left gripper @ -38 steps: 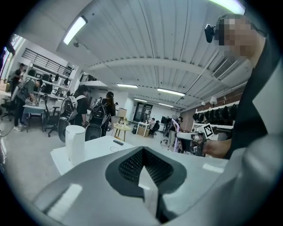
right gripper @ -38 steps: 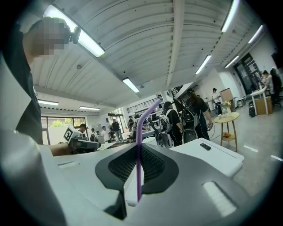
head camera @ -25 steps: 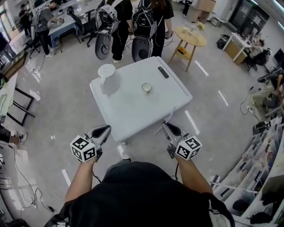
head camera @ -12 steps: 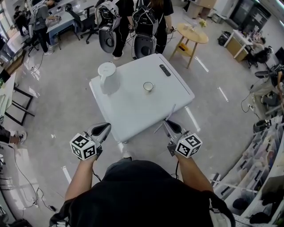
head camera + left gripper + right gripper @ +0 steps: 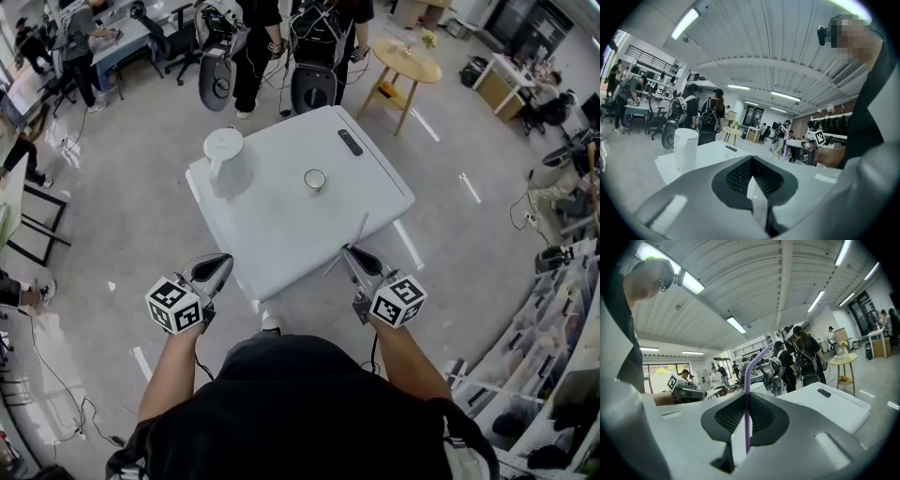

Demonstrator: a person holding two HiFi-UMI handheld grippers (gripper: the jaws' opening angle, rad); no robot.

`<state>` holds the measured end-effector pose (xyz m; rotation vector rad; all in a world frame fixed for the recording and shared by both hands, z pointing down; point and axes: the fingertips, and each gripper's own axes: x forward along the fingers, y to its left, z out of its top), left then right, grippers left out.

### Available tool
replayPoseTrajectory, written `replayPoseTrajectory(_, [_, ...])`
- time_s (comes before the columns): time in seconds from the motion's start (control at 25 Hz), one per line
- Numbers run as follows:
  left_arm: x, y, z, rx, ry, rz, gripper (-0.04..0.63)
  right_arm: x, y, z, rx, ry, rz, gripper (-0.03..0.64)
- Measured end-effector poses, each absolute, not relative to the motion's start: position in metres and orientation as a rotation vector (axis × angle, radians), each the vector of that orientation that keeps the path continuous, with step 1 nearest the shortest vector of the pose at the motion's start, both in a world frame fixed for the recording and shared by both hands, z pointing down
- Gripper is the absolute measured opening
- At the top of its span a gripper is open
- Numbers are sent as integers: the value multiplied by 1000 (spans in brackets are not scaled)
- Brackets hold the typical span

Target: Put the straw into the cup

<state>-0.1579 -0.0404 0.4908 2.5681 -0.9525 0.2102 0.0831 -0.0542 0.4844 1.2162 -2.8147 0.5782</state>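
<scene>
Straw [image 5: 360,225] was the thing to watch: in the head view it showed as a thin pale line slanting over the near edge of the white table [image 5: 281,230], pinched in the right gripper [image 5: 349,252], with the cup [image 5: 314,179] well apart from it near the table's middle. A white jug [image 5: 225,159] stood at the far left corner and a dark remote [image 5: 349,142] lay near the far edge. The left gripper [image 5: 221,266] hung just short of the table. In the left gripper view the left gripper [image 5: 751,161] had its pads pressed together with nothing between them, and the jug [image 5: 686,149] stood beyond on the table. In the right gripper view the right gripper [image 5: 746,399] was clamped on the purple straw [image 5: 748,373], which rose upright from the pads and bent over at its top. Judging by its look, the straw would be very light, thin-walled and smooth, easy to crush or kink and prone to swivelling in a hard pinch. A gentle hold on the straight part, away from the bend, seemed the best place, leaving a long free end to steer into the cup.
</scene>
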Motion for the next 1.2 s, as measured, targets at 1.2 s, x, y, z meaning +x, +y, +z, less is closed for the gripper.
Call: replayPoseTrajectory(1.2, [-188, -83, 476, 2617, -872, 225, 0, 56, -89, 464, 1314, -2803, 563, 49])
